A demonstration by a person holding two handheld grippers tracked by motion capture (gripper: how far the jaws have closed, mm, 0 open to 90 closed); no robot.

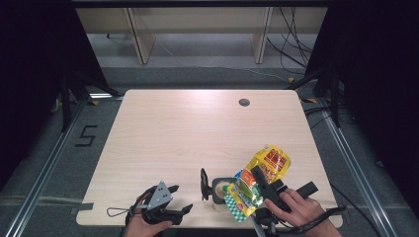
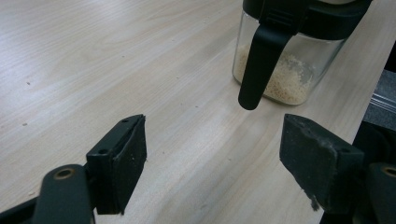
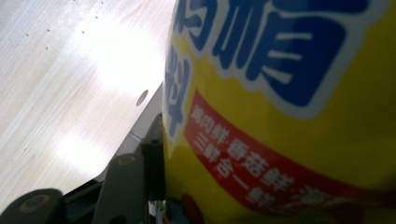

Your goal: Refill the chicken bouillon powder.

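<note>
Work in hand: pouring seasoning granules from a packet into a jar, by the look of it.
Packet: the yellow foil seasoning bag with blue and red print [image 1: 267,165] is held tilted at about 5 o'clock on the pale wooden tabletop [image 1: 197,133], its green-checked end [image 1: 239,203] hanging low over the jar.
Jar: the clear glass jar with a black flip lid [image 2: 289,70] stands near the front edge, between the two tools; its lid [image 1: 203,183] is swung up and open at the jar's 9 o'clock side.
Right tool [image 1: 269,190]: pinching the seasoning bag, with the bag pressed against its one visible jaw in the right gripper view.
Left tool [image 1: 173,197]: jaws spread wide and empty, low over the tabletop at about 7 o'clock, aimed at the jar, well short of touching it.
Done: lid opened, bag lifted and brought over the mouth; a shallow layer of pale granules [image 2: 285,81] lies in the jar's bottom.
Left: most of the filling, judging by the low level; then setting the bag down and closing the lid.
Unclear: whether granules are flowing right now.
</note>
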